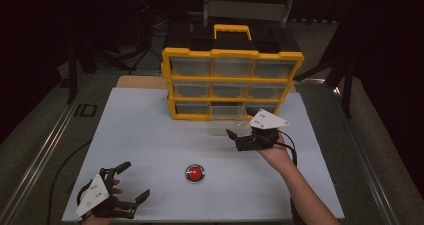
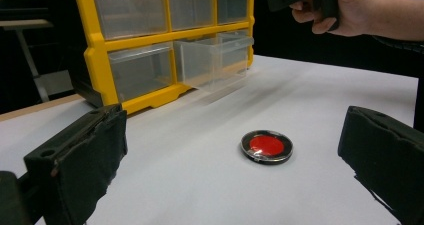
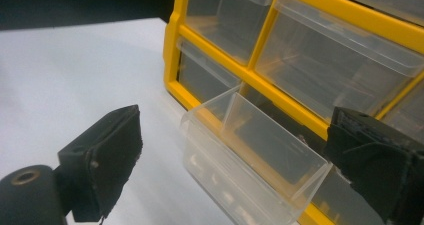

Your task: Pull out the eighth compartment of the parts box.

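A person's right gripper [image 1: 245,136], jaws spread wide and holding nothing, hangs just in front of a clear plastic drawer [image 3: 250,155] pulled partway out of the bottom row of a yellow small-parts organizer [image 1: 232,80] at the far side of a white table [image 1: 150,135]. The left gripper [image 1: 122,185], its jaws likewise spread and empty, rests low near the table's front left corner. A red disc with a dark rim [image 2: 266,146] lies flat on the table between the two, well apart from the cabinet. The drawer appears empty and projects well beyond the frame; a careless nudge from the right gripper could likely tip it or pull it clear out. The light organizer may also slide backward if the drawer is pushed hard. The thin, flat disc looks awkward to pinch and could skid away.
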Tool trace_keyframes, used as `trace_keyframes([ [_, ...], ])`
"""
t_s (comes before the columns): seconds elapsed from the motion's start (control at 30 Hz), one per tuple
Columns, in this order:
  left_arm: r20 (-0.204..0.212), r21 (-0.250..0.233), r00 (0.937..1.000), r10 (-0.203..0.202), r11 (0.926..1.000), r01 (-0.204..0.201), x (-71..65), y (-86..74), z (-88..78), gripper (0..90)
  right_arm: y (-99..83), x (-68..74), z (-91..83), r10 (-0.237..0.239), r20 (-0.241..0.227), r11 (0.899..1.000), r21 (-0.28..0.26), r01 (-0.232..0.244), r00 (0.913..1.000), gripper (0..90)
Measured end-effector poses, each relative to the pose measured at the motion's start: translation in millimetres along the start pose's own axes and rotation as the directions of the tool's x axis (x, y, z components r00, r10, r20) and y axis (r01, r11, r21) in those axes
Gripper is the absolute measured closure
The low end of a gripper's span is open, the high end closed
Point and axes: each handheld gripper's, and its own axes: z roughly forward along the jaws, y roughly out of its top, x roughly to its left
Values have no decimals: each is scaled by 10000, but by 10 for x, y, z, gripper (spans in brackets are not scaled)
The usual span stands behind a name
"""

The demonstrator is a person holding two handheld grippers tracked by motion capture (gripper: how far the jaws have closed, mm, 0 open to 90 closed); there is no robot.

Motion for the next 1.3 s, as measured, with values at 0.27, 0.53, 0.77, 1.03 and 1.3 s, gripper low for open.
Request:
trace_keyframes([
  [0.27,-20,11,10000,-7,10000,7,10,-5,3,2,-95,16,-89,113,-15,9999,-37,-113,9999,79],
  [0.53,-26,54,10000,-45,10000,45,9,-11,11,2,-249,42,-237,234,-109,9997,-63,-235,9997,79],
  [0.77,-59,68,10000,21,10000,-21,3,-7,12,2,-435,84,-409,465,46,9986,-251,-464,9989,78],
  [1.03,-74,120,10000,-9,9999,9,4,-14,20,2,-613,132,-614,435,365,9985,-343,-423,9984,78],
  [1.3,-79,111,10000,25,9999,-24,-4,-12,21,2,-746,171,-764,823,570,9955,-516,-794,9950,78],
])
